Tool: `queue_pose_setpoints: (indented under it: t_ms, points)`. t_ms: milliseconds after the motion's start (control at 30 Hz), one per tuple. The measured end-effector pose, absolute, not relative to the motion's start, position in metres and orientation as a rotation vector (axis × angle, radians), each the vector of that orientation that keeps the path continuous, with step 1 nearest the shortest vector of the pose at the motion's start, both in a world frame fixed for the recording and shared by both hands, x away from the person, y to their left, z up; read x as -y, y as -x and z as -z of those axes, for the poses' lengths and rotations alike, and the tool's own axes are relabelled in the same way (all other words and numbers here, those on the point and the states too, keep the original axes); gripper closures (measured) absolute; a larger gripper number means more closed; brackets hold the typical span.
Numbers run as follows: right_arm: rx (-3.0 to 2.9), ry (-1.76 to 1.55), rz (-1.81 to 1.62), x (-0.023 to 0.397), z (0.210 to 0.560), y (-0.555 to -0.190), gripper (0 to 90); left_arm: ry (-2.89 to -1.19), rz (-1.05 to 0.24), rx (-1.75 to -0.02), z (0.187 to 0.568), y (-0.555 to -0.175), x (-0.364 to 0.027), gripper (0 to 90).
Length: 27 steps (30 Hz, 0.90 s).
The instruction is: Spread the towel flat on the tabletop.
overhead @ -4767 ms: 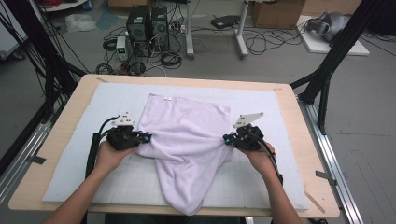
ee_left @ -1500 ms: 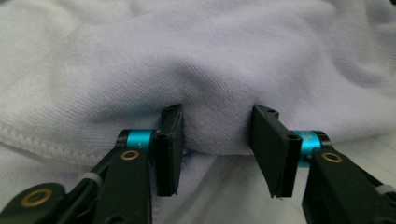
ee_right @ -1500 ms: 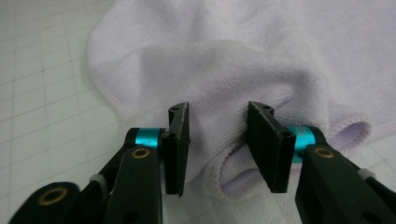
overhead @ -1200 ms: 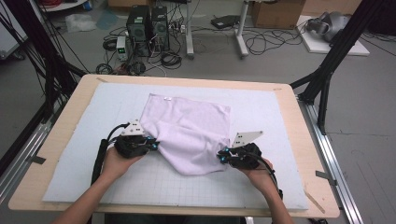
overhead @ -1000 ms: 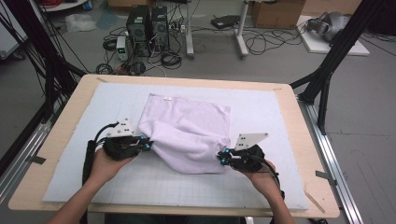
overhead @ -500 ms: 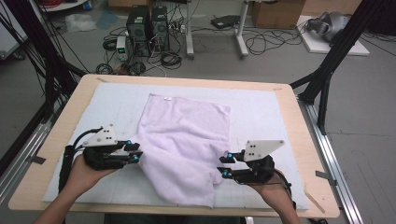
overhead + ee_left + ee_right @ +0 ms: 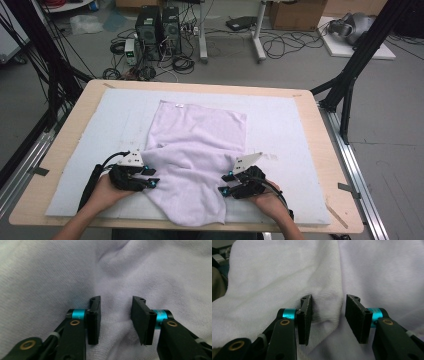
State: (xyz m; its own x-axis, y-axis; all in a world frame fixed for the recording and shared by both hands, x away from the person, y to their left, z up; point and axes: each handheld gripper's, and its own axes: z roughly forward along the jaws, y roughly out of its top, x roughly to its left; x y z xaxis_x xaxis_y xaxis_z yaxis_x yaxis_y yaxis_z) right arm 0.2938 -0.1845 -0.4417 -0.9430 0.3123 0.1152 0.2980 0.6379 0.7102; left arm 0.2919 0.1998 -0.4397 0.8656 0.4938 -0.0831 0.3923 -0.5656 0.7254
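- Towel [image 7: 195, 165] lies mid-table on the white mat [image 7: 280, 125], near flap folded back over it, rumpled.
- Left gripper [image 7: 150, 178] and right gripper [image 7: 225, 184] have just been opening; jaws stand apart, released, cloth between them unpinched.
- Best to draw both straight back, level, without snagging the fold.
- Against half a second ago, both hands sit lower and closer in on the towel.

I'm working in a lab — a robotics or recording room by the look of it. Beyond my wooden table [image 7: 320, 150] sit two desktop computer towers [image 7: 159, 26] on a grey floor [image 7: 390, 125], tangled cables [image 7: 295, 45] everywhere, cardboard boxes [image 7: 295, 12], and black metal frame struts [image 7: 360, 55] bracing the rig — nothing domestic here.
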Motion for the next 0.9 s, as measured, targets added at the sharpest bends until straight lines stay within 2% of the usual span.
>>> queue_pose_setpoints:
  t_ms: [67, 100, 133, 233, 567, 633, 667, 700, 767, 900]
  points:
    - [-2.837, -0.548, -1.247, 0.184, 0.443, -0.295, 64.4, -2.241, -0.147, -0.632, 0.439, -0.29, -0.199, 70.4]
    - [-2.859, -0.539, -1.262, 0.184, 0.443, -0.296, 73.3, -2.244, -0.143, -0.629, 0.439, -0.289, -0.197, 76.0]
    - [-2.872, -0.54, -1.271, 0.184, 0.443, -0.294, 77.5, -2.248, -0.151, -0.63, 0.438, -0.287, -0.196, 79.3]
    - [-2.864, -0.478, -1.263, 0.184, 0.44, -0.288, 81.3, -2.247, -0.16, -0.621, 0.435, -0.281, -0.196, 82.5]
    - [-2.809, -0.396, -1.4, 0.21, 0.404, -0.245, 80.9, -2.145, -0.154, -0.509, 0.386, -0.224, -0.207, 82.5]
    - [-2.786, -0.356, -1.479, 0.217, 0.393, -0.235, 77.7, -2.111, -0.146, -0.464, 0.376, -0.214, -0.206, 77.6]
    - [-2.778, -0.351, -1.51, 0.22, 0.389, -0.231, 73.2, -2.11, -0.162, -0.461, 0.374, -0.213, -0.205, 69.8]
    - [-2.767, -0.358, -1.515, 0.223, 0.385, -0.23, 69.1, -2.113, -0.175, -0.448, 0.374, -0.215, -0.205, 66.0]
    - [-2.744, -0.389, -1.495, 0.225, 0.384, -0.234, 65.2, -2.114, -0.196, -0.468, 0.379, -0.223, -0.204, 61.5]
    - [-2.751, -0.439, -1.455, 0.221, 0.397, -0.248, 60.0, -2.146, -0.202, -0.525, 0.401, -0.243, -0.203, 60.0]
